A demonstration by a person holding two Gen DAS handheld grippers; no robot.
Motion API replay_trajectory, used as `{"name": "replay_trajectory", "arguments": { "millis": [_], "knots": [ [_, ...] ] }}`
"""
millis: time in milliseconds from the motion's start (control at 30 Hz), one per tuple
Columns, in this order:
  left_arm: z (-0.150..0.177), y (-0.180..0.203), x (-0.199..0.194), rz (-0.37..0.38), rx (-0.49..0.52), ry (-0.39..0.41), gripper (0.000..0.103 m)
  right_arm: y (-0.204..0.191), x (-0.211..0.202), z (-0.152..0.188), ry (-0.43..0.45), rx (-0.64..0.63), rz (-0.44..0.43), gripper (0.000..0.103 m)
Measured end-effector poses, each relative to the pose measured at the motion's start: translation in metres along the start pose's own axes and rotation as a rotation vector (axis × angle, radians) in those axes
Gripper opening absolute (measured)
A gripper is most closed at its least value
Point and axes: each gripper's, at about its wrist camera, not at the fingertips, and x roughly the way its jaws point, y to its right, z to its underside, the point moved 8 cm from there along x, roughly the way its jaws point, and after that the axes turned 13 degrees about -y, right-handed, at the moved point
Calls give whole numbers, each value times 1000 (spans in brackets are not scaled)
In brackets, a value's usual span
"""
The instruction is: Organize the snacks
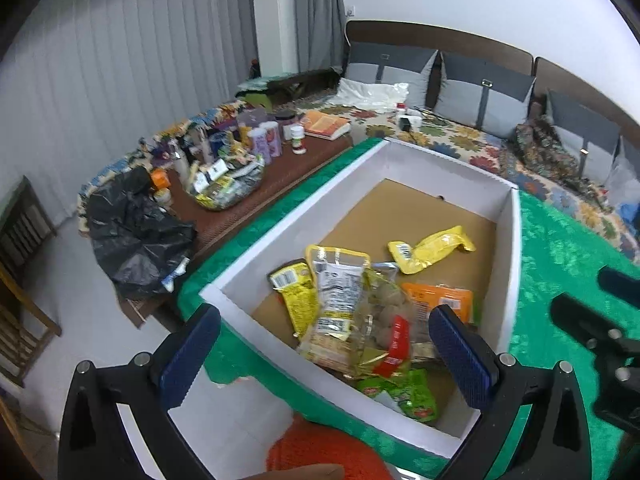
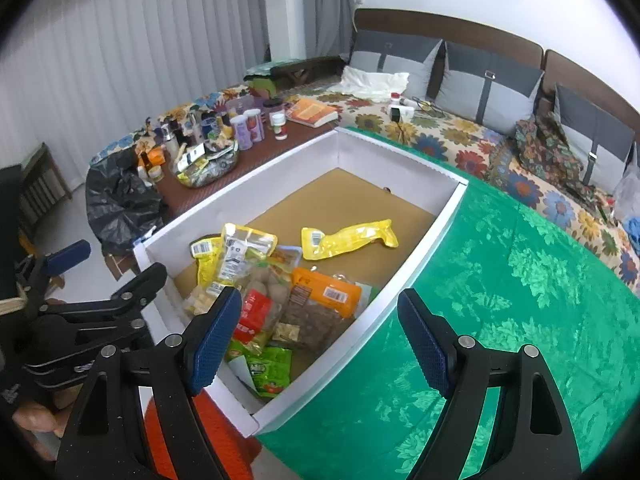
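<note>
A white box with a brown cardboard floor stands on a green cloth. Several snack packets lie piled at its near end: a clear packet with a yellow top, an orange packet, a red packet, a green packet. A yellow packet lies alone further in. My left gripper is open and empty above the pile. My right gripper is open and empty over the box's near right wall.
The green cloth covers the table. A low brown table at the left holds bottles, cans, a book and a bag of packets. A black plastic bag lies at its end. A flowered sofa with grey cushions runs behind.
</note>
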Motion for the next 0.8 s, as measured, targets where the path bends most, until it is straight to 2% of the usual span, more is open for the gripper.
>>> {"name": "replay_trajectory", "arguments": {
  "millis": [133, 267, 800],
  "knots": [
    [-1, 6, 0, 35, 22, -13, 103, 1, 2, 2, -15, 6, 17, 83],
    [-1, 9, 2, 12, 36, -12, 103, 3, 5, 4, -31, 15, 25, 83],
    [-7, 12, 6, 35, 33, -28, 103, 5, 11, 7, -74, 7, 34, 83]
  ]
}}
